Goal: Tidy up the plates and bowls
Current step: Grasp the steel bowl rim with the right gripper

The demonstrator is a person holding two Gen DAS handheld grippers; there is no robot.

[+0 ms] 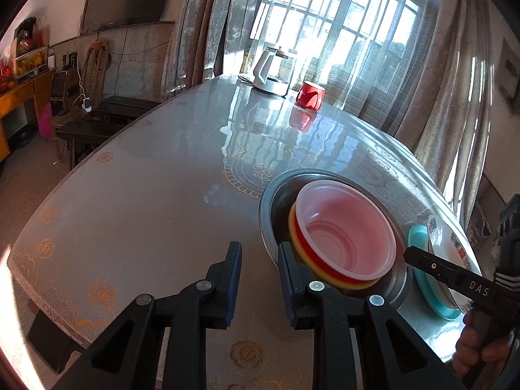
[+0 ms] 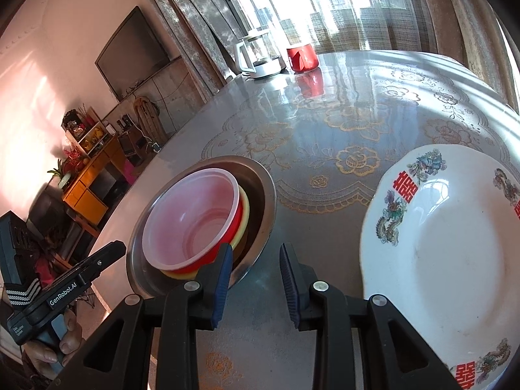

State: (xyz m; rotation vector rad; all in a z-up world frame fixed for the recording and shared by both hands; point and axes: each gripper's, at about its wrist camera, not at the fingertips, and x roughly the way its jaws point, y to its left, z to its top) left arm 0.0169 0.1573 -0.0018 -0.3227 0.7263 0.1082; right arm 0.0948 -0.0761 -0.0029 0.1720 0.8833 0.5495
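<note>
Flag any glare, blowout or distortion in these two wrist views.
Left wrist view: window blown out, its reflection glares across the table beside the red cup; fisheye bends the table edge. Right wrist view: same backlight, bright highlight on the white plate, pink cast on the wall; corners vignetted.

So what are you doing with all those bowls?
A person holds a gripper in each hand over the table. The plastic bowls are stacked inside the metal bowl, and the white plate lies beside it. The left gripper and right gripper are both open, holding nothing.
</note>
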